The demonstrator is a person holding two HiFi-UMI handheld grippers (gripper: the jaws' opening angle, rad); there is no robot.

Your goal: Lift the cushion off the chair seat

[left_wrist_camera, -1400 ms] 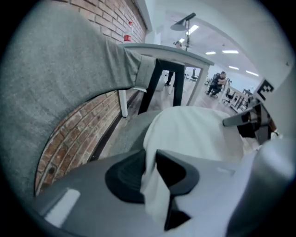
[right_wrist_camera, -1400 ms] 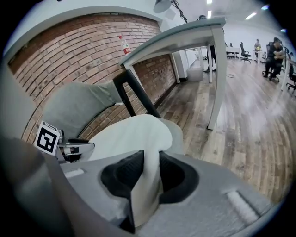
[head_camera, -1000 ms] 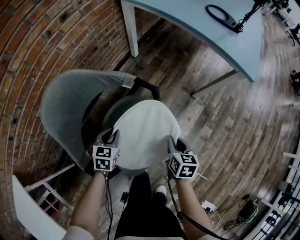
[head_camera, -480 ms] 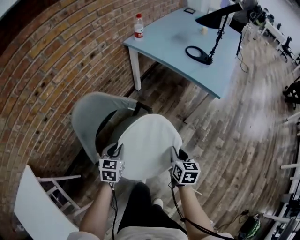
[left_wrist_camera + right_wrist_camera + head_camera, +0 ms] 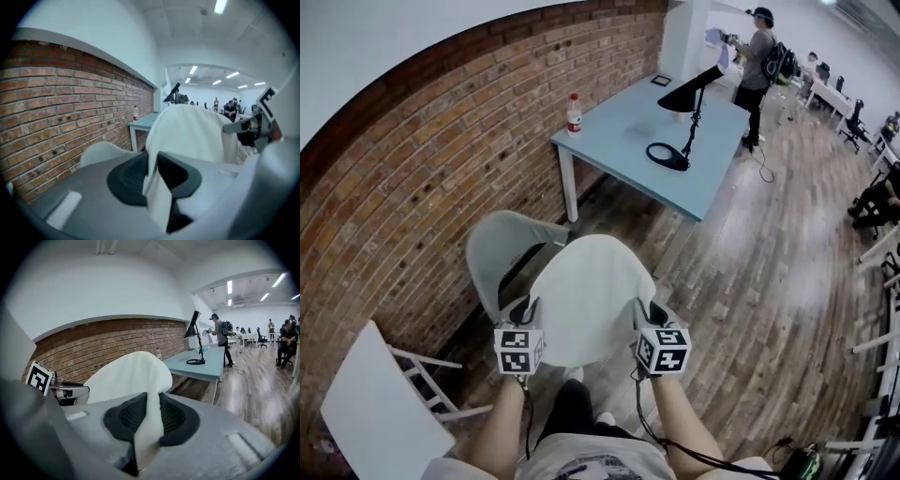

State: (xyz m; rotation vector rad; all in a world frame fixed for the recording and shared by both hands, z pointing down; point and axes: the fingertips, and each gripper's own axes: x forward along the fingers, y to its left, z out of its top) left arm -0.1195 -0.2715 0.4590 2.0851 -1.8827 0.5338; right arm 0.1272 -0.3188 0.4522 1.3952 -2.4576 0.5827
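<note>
A round white cushion (image 5: 592, 295) hangs in the air above and in front of the grey chair (image 5: 502, 253), clear of its seat. My left gripper (image 5: 525, 314) is shut on the cushion's left edge, and the left gripper view shows the fabric (image 5: 187, 129) pinched between the dark pads. My right gripper (image 5: 643, 312) is shut on the right edge, with the cloth (image 5: 136, 369) squeezed between its pads too. The chair's seat is mostly hidden behind the cushion.
A brick wall (image 5: 422, 169) runs along the left. A pale blue table (image 5: 647, 122) with a bottle (image 5: 574, 114) and a black desk lamp (image 5: 680, 141) stands beyond the chair. A white folding chair (image 5: 380, 403) is at lower left. A person (image 5: 761, 56) stands at the far end.
Both grippers have risen with the cushion, which has come up off the chair seat. The view has tilted up, and the chair now looks smaller and farther below.
</note>
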